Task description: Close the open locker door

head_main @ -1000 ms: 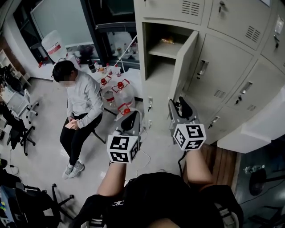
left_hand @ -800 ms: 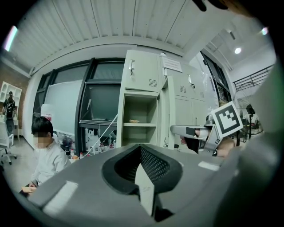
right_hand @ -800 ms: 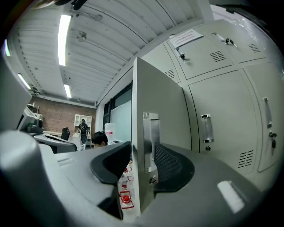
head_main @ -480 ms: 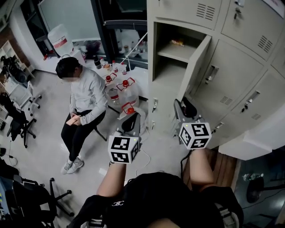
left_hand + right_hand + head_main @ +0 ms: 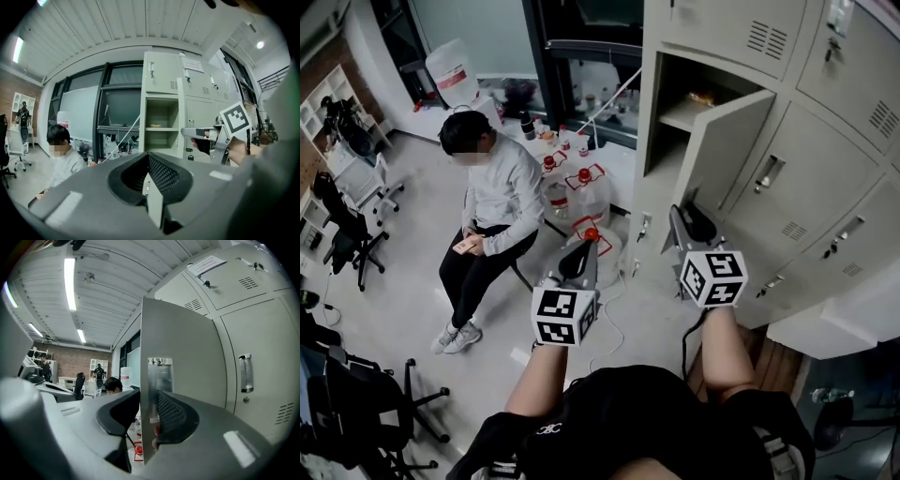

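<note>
Right tool [image 5: 147, 420], jaws closing, now straddles locker door [image 5: 180, 341].

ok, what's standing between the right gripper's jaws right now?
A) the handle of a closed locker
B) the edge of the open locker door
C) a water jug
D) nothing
B: the right gripper view shows the free edge of the open locker door standing between the jaws of the right gripper, which are closing around it.

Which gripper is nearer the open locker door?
Right. The right gripper straddles the door's edge, fingers closing on either side. The left gripper hangs off to the door's left, apart from it.
</note>
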